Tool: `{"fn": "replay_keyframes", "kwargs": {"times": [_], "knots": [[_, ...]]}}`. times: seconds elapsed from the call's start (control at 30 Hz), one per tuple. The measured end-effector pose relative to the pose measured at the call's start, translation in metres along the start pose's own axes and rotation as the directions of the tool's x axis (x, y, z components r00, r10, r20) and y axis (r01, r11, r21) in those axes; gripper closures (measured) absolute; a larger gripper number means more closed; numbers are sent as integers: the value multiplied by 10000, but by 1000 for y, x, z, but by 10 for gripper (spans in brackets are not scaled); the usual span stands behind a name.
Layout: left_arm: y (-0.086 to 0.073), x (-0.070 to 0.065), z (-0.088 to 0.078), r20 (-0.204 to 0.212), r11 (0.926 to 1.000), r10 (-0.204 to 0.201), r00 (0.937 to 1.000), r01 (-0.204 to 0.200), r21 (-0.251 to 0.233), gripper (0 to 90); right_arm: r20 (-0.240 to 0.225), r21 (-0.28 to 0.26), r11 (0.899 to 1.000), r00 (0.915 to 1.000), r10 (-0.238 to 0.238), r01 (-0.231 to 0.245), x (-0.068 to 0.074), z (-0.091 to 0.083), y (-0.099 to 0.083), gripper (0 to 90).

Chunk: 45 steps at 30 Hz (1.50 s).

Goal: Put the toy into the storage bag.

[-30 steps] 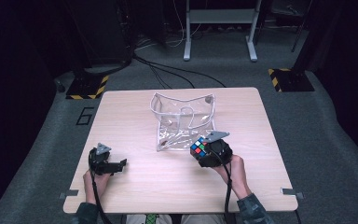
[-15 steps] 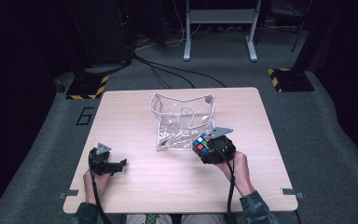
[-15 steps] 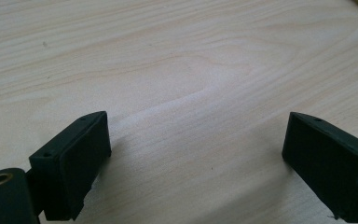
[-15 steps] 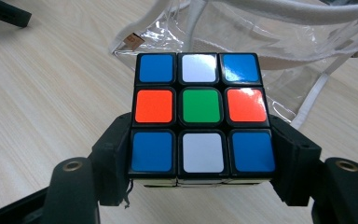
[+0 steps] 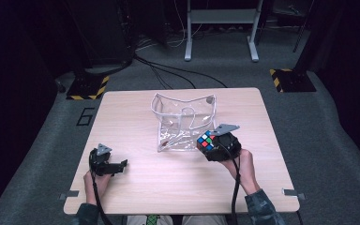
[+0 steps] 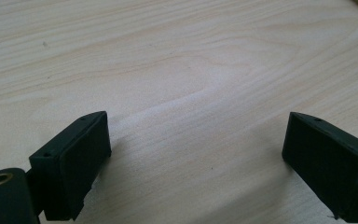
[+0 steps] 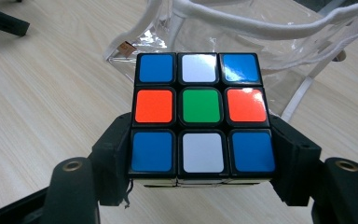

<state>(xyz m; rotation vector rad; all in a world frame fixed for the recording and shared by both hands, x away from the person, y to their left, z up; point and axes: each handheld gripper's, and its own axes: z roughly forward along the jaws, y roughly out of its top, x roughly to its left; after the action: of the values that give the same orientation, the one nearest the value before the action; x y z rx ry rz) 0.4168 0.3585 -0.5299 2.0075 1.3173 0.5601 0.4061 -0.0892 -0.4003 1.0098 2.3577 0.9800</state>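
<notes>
The right hand-held gripper (image 7: 200, 186) clamps a puzzle cube (image 7: 200, 116) between its jaws, just beside the near right corner of the clear pouch (image 5: 183, 119) at the middle of the tabletop (image 5: 136, 187). The left hand-held gripper (image 6: 200, 158) rests near the tabletop's near left corner, jaws wide with nothing between them.

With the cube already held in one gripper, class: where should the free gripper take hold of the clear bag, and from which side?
Grip the white-trimmed rim of the clear bag on its left. The bag stands open-mouthed, so that rim is a thin raised edge the open left gripper could probably pinch from above. That side faces it, away from the right gripper and cube.
</notes>
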Motion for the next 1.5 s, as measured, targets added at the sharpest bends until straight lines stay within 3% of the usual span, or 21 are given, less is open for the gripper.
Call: {"fn": "replay_keyframes", "kwargs": {"times": [0.1,0.37,0.63,0.87,1.5], "knots": [[0,0,0,-1,10000,-1,10000,1,2,74,10,-121,9998,9999,-133,133,-3,-3,2,334],[0,0,0,-5,10000,-1,10000,1,1,74,-31,-90,9999,9999,99,-99,-6,-11,9,335],[0,0,0,-7,10000,-9,10000,9,4,74,97,-126,9994,9994,-321,323,-10,-19,19,334],[0,0,0,-25,10000,-33,10000,33,-2,76,179,-271,9996,9998,-104,109,-12,-27,27,335],[0,0,0,-33,10000,-43,10000,43,-59,79,420,-540,9981,9988,-271,293,-18,-46,58,335]]}}
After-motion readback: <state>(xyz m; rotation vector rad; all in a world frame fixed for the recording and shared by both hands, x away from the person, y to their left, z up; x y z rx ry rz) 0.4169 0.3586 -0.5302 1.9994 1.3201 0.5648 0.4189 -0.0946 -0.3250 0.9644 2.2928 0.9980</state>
